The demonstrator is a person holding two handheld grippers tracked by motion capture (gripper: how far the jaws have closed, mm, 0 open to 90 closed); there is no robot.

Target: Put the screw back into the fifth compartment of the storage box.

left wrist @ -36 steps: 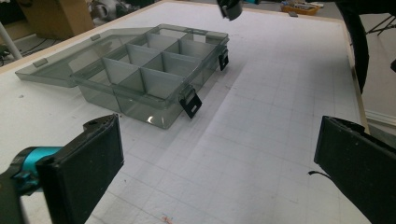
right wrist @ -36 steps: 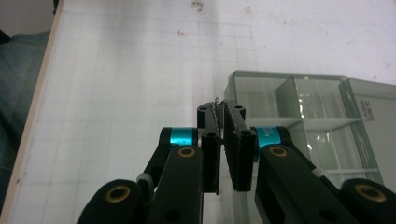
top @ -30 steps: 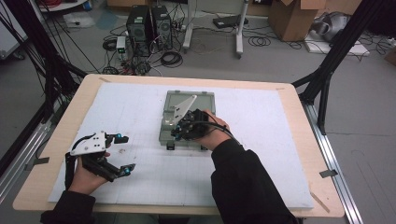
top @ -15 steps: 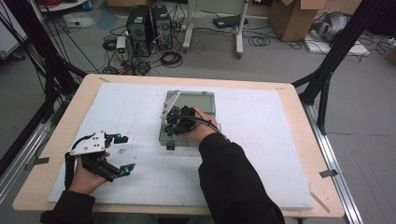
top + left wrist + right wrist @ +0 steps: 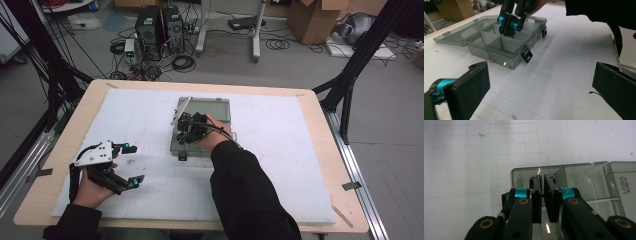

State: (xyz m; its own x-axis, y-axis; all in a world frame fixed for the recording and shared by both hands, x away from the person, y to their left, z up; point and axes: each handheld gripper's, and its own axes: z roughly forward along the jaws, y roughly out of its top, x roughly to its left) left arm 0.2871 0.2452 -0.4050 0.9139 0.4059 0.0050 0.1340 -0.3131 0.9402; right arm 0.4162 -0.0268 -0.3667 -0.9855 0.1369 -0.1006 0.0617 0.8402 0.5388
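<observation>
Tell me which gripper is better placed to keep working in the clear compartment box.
Right. The right gripper is already down in the organizer box, jaws nearly shut. The left gripper is open, off on the mat beside it.

Compartment box (image 5: 220, 107): on the mat (image 5: 300, 150), near the table's (image 5: 55, 165) middle, lid (image 5: 451, 36) lying open flat beside it.
Right gripper (image 5: 184, 131): tips down inside a compartment at the box's left end (jaws nearly together).
Left gripper (image 5: 131, 164): on the mat, well left of the box and nearer the person.
Latches (image 5: 527, 55): on the box's near wall.
</observation>
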